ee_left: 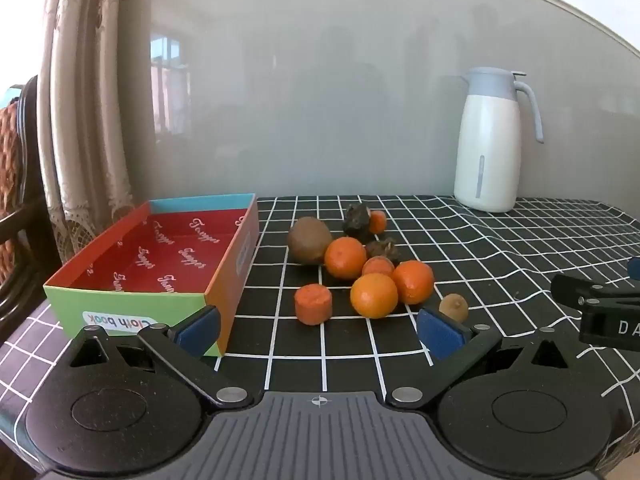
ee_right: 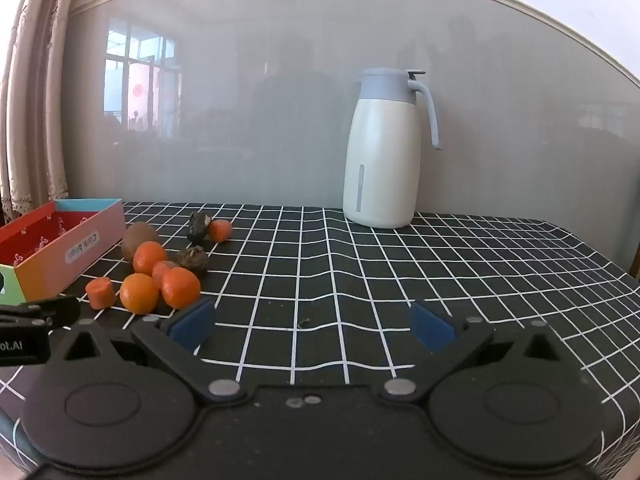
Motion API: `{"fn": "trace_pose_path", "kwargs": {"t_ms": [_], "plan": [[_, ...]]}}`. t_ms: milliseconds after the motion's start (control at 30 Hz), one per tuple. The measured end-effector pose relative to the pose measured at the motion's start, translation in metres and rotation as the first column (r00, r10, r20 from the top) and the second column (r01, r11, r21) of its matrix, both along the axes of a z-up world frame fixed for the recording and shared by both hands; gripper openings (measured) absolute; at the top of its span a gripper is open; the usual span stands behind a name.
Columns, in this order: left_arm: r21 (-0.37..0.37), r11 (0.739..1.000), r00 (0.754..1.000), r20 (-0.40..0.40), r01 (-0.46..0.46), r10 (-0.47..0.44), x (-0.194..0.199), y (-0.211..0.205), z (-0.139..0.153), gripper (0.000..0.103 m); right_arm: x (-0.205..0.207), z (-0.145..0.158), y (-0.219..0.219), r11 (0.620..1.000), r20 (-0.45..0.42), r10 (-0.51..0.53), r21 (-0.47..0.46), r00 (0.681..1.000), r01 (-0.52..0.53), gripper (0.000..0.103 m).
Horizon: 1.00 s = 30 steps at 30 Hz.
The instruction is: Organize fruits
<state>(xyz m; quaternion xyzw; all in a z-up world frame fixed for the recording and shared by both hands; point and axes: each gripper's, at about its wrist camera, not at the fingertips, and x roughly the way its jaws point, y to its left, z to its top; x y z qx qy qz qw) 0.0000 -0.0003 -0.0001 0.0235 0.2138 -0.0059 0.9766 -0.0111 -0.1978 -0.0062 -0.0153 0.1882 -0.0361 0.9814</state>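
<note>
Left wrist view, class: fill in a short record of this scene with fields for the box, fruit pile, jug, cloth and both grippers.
box: colourful cardboard box, open top, nothing visible inside, left of the fruit
fruit pile: oranges, large kiwi, small kiwi, on the cloth
jug: white thermos jug, upright by the wall
cloth: black checked tablecloth
left gripper: open, holding nothing
right gripper: open, holding nothing

I noted that each gripper, left gripper [ee_left: 319,328] and right gripper [ee_right: 312,324], had black linkage arms, blue pads [ee_left: 199,330], silver pivot screws [ee_left: 231,394] and round black hubs [ee_right: 102,404].
</note>
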Motion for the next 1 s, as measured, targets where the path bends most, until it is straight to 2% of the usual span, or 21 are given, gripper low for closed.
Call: {"fn": "trace_pose_path", "kwargs": {"t_ms": [200, 233, 1000], "plan": [[0.016, 1.000, 1.000, 0.009, 0.014, -0.015, 0.0001, -0.0023, -0.0002, 0.103, 0.0004, -0.0001, 0.0000, 1.000, 0.002, -0.006, 0.000, 1.000, 0.006, 0.103], [0.005, 1.000, 1.000, -0.008, -0.001, 0.001, 0.0034, -0.0026, -0.0034, 0.103, 0.0004, -0.0001, 0.0001, 1.000, 0.002, -0.007, 0.000, 1.000, 0.007, 0.103], [0.001, 1.000, 1.000, 0.005, 0.000, 0.000, -0.0002, -0.0008, 0.0013, 0.103, 0.0023, -0.0024, 0.0030, 1.000, -0.007, 0.003, -0.007, 1.000, -0.003, 0.103]]}}
